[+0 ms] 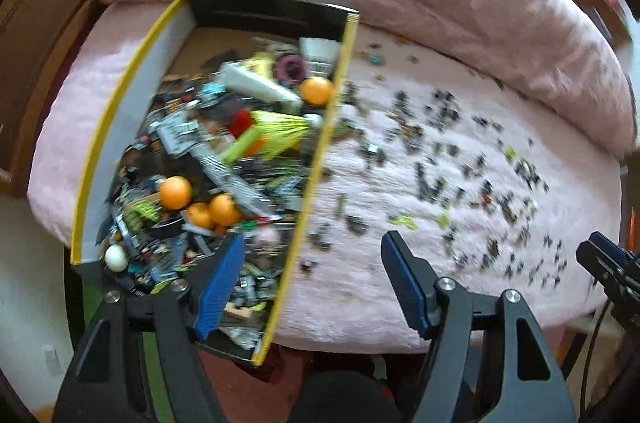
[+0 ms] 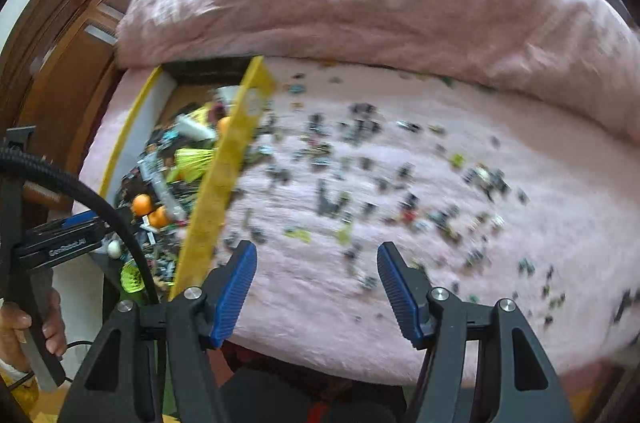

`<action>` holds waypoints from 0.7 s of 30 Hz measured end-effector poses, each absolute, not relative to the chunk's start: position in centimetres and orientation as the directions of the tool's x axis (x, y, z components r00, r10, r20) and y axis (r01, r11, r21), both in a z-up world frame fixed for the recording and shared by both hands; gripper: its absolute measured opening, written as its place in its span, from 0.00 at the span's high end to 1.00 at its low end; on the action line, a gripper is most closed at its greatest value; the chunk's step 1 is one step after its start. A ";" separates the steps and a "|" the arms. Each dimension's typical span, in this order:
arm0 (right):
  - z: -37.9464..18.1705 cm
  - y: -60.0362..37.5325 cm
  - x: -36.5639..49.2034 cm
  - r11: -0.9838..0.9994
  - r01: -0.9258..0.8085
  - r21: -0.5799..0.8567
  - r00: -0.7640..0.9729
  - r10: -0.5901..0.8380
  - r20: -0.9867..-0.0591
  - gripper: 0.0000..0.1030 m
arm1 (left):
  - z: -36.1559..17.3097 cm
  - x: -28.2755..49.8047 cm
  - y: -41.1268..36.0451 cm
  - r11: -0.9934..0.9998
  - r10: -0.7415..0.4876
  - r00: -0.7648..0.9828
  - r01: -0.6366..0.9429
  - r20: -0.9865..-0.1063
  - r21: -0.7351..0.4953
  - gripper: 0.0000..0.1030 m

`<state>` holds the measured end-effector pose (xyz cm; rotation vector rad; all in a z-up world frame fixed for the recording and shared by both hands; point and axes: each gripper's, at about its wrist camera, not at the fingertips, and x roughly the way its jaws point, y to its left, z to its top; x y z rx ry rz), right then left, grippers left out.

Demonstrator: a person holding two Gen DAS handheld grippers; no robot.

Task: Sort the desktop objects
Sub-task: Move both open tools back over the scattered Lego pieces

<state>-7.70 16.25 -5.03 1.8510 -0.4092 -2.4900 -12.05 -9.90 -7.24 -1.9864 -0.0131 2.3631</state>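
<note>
Blue-padded jaws of the left gripper (image 1: 312,287) and right gripper (image 2: 316,291) stand apart, holding nothing. Beyond them, small pieces (image 2: 408,207) lie scattered over a pink blanket (image 1: 360,287); a yellow-edged box (image 1: 316,159) full of clutter and orange balls (image 1: 175,192) rests at left.

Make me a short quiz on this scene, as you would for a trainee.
1. True or false: the left gripper holds an orange ball.
2. Where do the small loose pieces lie? A in a sink; B on the pink blanket; C on a plate.
3. What colour is the box rim?

Key: 1 false, both grippers are open and empty, and so is the right gripper; 2 B; 3 yellow.
</note>
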 end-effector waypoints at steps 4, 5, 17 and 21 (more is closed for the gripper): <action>-5.9 20.4 -5.2 -0.943 -0.254 0.215 -0.328 -0.125 -0.936 0.38 | -7.8 -11.8 -5.1 -0.990 0.054 -0.139 -0.138 -0.989 -0.034 0.30; -6.0 21.6 -4.4 -0.934 -0.287 0.212 -0.349 -0.104 -0.931 0.38 | -8.0 -11.7 -3.8 -0.986 0.057 -0.126 -0.164 -0.990 -0.036 0.30; -10.1 29.8 2.0 -0.843 -0.489 0.225 -0.354 -0.044 -0.934 0.38 | -12.6 -9.8 5.2 -0.954 0.080 -0.034 -0.291 -0.996 -0.067 0.30; -11.8 30.6 3.1 -0.835 -0.504 0.221 -0.333 -0.048 -0.942 0.38 | -15.9 -9.2 6.8 -0.950 0.082 -0.004 -0.304 -0.997 -0.077 0.30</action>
